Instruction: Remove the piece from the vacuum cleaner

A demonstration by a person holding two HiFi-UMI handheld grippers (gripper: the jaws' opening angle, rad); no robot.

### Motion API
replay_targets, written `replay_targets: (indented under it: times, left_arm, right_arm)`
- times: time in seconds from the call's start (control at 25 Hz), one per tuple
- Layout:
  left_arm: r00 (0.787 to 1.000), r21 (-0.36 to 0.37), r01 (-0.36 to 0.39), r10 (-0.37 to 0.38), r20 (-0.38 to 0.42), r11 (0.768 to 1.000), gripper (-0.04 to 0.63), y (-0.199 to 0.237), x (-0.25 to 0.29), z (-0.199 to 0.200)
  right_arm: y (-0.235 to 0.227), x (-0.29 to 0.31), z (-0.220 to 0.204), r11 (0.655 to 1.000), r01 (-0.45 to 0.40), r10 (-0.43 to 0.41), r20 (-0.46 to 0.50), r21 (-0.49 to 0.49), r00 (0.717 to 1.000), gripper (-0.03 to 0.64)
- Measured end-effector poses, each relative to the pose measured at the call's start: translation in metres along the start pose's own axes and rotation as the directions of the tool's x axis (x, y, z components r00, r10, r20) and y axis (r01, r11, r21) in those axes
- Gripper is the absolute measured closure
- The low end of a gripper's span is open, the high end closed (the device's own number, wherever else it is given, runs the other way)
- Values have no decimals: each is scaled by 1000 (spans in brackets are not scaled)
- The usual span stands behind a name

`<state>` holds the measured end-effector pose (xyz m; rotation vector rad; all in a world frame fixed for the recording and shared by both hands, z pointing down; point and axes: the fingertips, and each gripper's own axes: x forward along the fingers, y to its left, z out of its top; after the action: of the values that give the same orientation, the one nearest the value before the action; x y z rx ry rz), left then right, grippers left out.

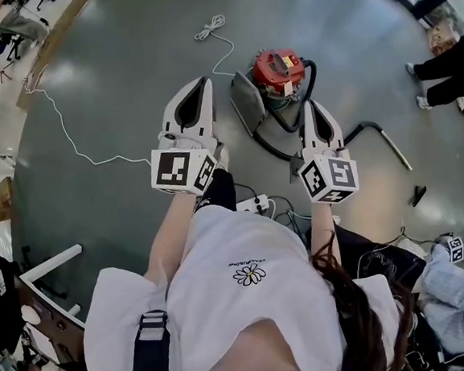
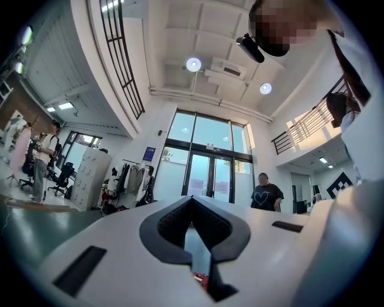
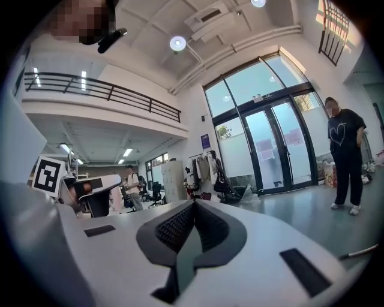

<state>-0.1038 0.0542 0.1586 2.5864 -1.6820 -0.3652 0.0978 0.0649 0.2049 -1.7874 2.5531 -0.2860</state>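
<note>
Left tongs [image 1: 204, 82], right tongs [image 1: 310, 105] closed, empty; vacuum cleaner [image 1: 278, 70] hose [image 1: 269, 150] partly behind right tongs.

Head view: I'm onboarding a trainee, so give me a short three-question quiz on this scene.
1. True or false: the left gripper is gripping the vacuum cleaner.
2. The vacuum cleaner's top is: A) blue B) red C) green.
3. Fill in: the right gripper has its fingers ___ (open or shut).
Key: 1 false, it is shut on nothing and clear of the machine; 2 B; 3 shut.
</note>
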Motion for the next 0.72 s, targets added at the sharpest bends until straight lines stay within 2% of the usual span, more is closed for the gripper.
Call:
replay_targets:
  times: [0.16, 0.28, 0.52, 0.72]
  left_arm:
    - [1000, -16, 15, -15, -6, 1000, 591, 67, 91, -3]
    - [999, -13, 32, -32, -10, 999, 591, 94, 143, -8]
    - [997, -50, 47, -51, -63, 998, 591, 104, 206, -32]
    - [986, -132, 0, -22, -164, 991, 591, 115, 241, -78]
  right_arm:
    - [-8, 103, 27, 999, 11, -11, 10, -32, 1000, 606]
    - [-18, 150, 45, 999, 26, -25, 40, -42, 999, 606]
    - [-52, 200, 42, 998, 38, -38, -9, -56, 999, 606]
    - [-77, 244, 24, 999, 12, -15, -67, -46, 998, 606]
